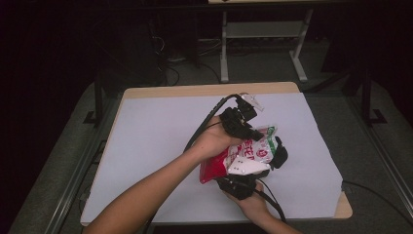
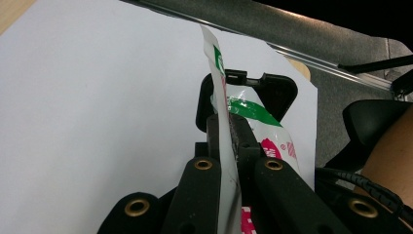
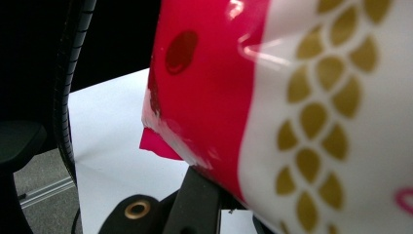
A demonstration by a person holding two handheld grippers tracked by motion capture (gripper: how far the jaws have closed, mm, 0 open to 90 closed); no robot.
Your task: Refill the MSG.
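Note:
A red, white and green plastic snack bag (image 1: 248,153) is held up over the white-covered table (image 1: 156,131), between my two grippers. From above, my left gripper (image 1: 254,132) is shut on the bag's upper edge. In the left gripper view the thin bag edge (image 2: 217,63) runs straight between its closed jaws, where my left gripper (image 2: 230,134) pinches it. From below, my right gripper (image 1: 273,155) holds the bag, with jaws on either side of its right end. In the right gripper view the bag (image 3: 292,97) covers the jaw tips.
The white sheet leaves a wooden table rim (image 1: 209,90) bare at the back and the front right corner. Metal rails (image 1: 73,180) run along both sides. Another table's white legs (image 1: 224,53) stand behind. A cable (image 1: 375,190) lies on the floor at the right.

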